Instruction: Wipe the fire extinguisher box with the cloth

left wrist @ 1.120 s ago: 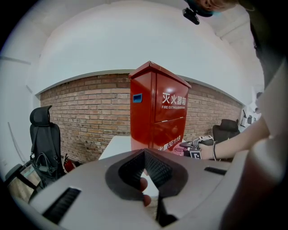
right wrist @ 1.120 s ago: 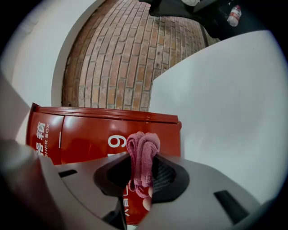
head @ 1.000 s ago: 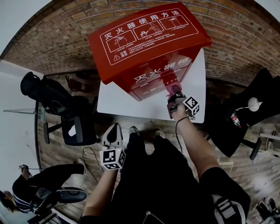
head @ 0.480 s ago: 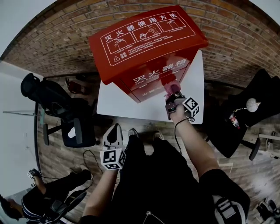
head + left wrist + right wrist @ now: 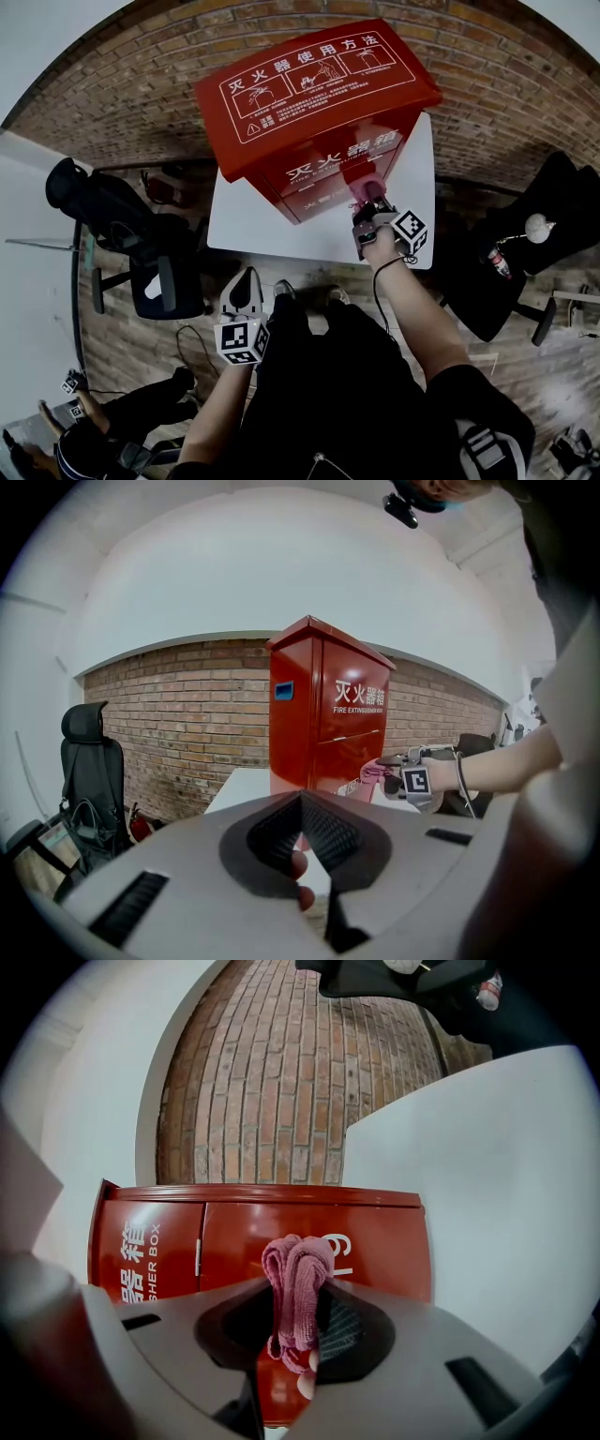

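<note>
Right gripper clamped on the pink cloth, cloth up against the lower front of the red box; box stands upright on the white counter; left gripper hangs low, well apart, jaws together, holding nothing.

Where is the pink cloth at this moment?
The cloth is pinched in the right hand-held gripper, right of centre in the head view, held at the lower front of the red fire extinguisher box on the white table.
</note>
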`<act>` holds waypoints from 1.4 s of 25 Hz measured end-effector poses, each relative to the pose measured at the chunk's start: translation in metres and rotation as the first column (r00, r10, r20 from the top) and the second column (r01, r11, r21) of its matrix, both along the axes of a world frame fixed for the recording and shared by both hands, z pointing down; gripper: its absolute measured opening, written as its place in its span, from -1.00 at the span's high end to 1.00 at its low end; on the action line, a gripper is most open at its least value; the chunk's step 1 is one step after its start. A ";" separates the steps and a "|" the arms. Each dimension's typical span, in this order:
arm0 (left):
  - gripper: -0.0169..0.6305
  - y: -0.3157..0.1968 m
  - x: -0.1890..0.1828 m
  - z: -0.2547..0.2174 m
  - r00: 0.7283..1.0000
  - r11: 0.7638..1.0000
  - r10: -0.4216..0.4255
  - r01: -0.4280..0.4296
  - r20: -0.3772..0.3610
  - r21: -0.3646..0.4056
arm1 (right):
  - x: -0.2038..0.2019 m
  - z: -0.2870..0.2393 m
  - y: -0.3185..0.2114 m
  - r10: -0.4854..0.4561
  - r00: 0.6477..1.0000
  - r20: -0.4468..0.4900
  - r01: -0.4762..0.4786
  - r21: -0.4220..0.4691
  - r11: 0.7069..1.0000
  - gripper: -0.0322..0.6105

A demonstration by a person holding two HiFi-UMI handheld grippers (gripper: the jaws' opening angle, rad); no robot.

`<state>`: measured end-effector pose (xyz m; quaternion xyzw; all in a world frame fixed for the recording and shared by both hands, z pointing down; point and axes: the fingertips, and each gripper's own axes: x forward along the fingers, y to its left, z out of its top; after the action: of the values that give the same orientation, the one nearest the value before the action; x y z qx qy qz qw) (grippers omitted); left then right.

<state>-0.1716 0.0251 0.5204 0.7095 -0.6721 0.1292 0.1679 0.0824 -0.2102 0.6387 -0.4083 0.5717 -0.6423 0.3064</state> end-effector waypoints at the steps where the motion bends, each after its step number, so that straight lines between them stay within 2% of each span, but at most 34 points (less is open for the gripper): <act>1: 0.86 0.000 0.000 0.000 1.000 1.000 -0.001 0.001 -0.002 0.001 | 0.000 -0.003 0.000 -0.001 1.000 0.001 0.001 0.002 1.000 0.57; 25: 0.86 -0.005 0.002 -0.010 1.000 0.999 0.010 -0.009 -0.015 0.045 | -0.009 -0.091 0.002 -0.010 0.998 0.055 0.005 0.093 0.996 0.57; 35: 0.86 -0.007 0.002 -0.016 1.000 0.998 0.020 -0.019 -0.013 0.057 | -0.009 -0.106 0.003 -0.008 0.999 0.054 0.005 0.072 0.997 0.57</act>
<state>-0.1700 0.0176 0.5046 0.7213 -0.6675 0.1066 0.1509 0.0731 -0.2077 0.5326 -0.3778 0.5872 -0.6332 0.3340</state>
